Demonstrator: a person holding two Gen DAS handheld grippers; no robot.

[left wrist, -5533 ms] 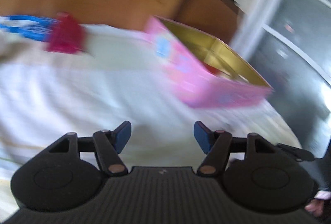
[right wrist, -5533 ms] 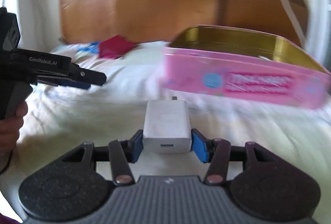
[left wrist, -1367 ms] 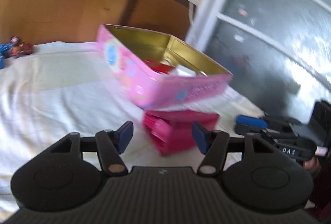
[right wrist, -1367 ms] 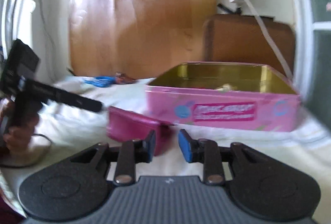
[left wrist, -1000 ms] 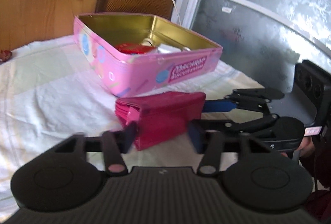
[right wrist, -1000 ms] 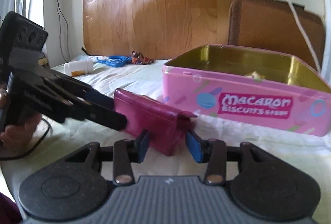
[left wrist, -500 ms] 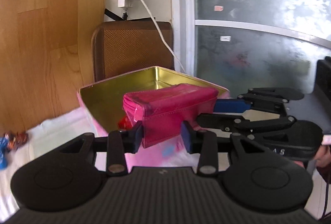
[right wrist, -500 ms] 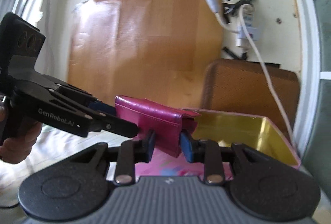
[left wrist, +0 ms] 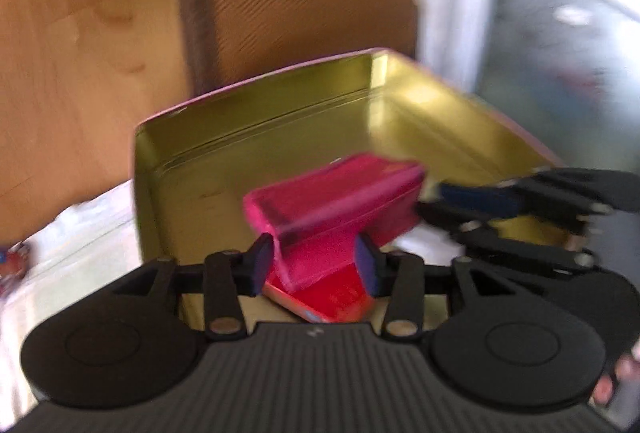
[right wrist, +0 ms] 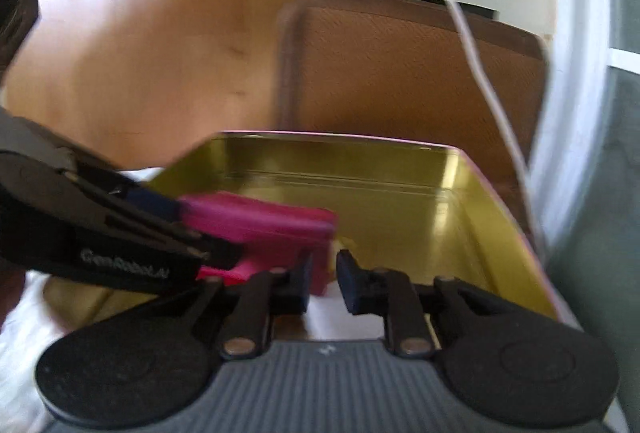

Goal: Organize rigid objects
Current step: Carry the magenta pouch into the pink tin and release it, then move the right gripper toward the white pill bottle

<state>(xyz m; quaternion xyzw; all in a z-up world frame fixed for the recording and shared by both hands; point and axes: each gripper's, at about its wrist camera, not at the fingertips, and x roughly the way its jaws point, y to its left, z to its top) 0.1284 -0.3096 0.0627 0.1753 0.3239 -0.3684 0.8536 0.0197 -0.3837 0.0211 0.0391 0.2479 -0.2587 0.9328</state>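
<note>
A magenta wallet [left wrist: 336, 209] hangs over the open pink tin with the gold inside [left wrist: 256, 137]. My left gripper [left wrist: 316, 265] is shut on the wallet's near end. In the right wrist view the wallet [right wrist: 260, 229] lies left of my right gripper [right wrist: 324, 281], whose jaws stand slightly apart with a small gap and no longer clamp it. The tin [right wrist: 360, 193] fills the middle of that view. The left gripper's arm [right wrist: 100, 233] reaches in from the left. The frames are blurred by motion.
A red flat item [left wrist: 332, 297] and something white [left wrist: 420, 245] lie on the tin's floor. A brown chair back [right wrist: 400, 69] stands behind the tin, with a white cable [right wrist: 472, 45] hanging across it. White cloth [left wrist: 80, 229] covers the surface left of the tin.
Both grippers carried the wallet forward and down over the tin's inside. The right gripper's jaws have parted off the wallet's end; the left still holds it.
</note>
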